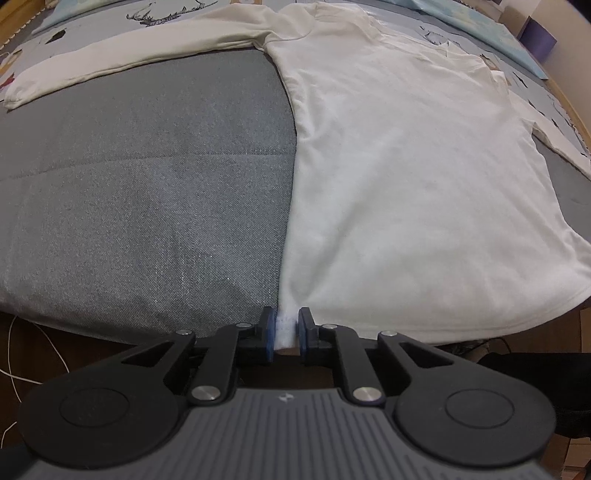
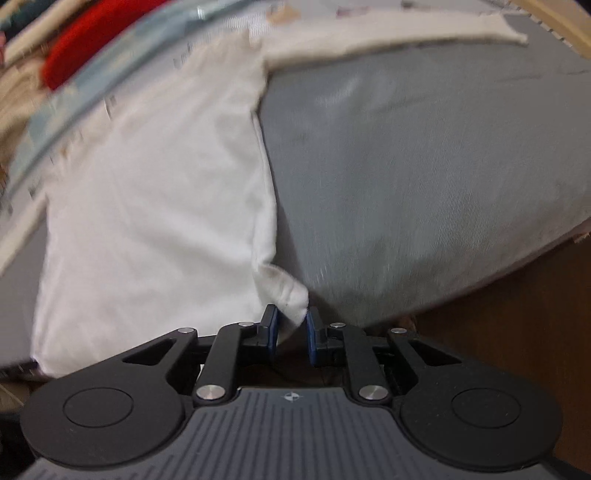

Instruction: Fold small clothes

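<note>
A: Start nearest the left wrist camera; what do you see?

B: The left gripper (image 1: 286,334) is pinching the near hem corner of the white long-sleeved shirt (image 1: 406,184); the fabric is clamped between its blue pads (image 1: 270,334).

A: And beyond that?

B: The shirt lies flat on a grey cover (image 1: 147,184), body running away from the camera; one sleeve (image 1: 129,55) stretches out to the left at the far end; past it lies a pale blue printed sheet (image 1: 166,18).

A: Now the right wrist view, near first.

B: That frame is blurred; the right gripper (image 2: 291,332) has its pads a little apart, with the other hem corner of the shirt (image 2: 147,203) between them; the cloth touches the right-hand pad (image 2: 312,336), but whether it is actually gripped I cannot tell.

A: Farther off?

B: The shirt body sits left of centre on the same grey cover (image 2: 424,166); a sleeve (image 2: 388,33) runs off to the right at the far end; at the upper left, something red (image 2: 92,40) lies beyond the patterned sheet, too smeared to name.
</note>
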The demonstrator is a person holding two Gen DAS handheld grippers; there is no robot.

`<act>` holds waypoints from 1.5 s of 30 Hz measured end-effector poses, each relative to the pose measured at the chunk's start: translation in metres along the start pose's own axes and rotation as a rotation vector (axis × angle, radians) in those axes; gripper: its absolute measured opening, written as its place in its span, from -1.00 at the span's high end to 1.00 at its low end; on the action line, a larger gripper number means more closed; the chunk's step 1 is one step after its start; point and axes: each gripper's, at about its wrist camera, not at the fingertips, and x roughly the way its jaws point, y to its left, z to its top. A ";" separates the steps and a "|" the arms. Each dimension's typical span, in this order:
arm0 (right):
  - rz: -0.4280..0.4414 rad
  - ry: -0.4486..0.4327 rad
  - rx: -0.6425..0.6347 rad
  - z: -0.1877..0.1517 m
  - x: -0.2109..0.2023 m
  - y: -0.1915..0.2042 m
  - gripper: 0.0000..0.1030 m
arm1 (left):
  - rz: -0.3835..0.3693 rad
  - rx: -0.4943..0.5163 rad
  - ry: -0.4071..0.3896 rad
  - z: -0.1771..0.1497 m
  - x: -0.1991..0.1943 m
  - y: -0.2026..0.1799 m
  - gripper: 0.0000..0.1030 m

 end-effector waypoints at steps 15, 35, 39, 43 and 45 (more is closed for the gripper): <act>-0.006 -0.014 0.067 0.005 0.011 -0.011 0.37 | -0.005 -0.003 -0.002 -0.001 0.001 -0.001 0.56; -0.034 0.138 -0.076 -0.004 0.044 0.006 0.29 | -0.006 0.005 0.031 0.001 0.007 0.000 0.56; 0.031 0.075 -0.080 -0.001 0.023 0.010 0.85 | -0.035 0.003 -0.005 0.000 -0.005 0.002 0.89; 0.345 -0.145 0.151 0.014 -0.036 -0.018 0.86 | -0.190 -0.140 -0.181 0.006 -0.043 0.027 0.90; 0.373 -0.195 0.217 0.017 -0.044 -0.030 0.87 | -0.086 -0.156 -0.131 0.007 -0.032 0.032 0.90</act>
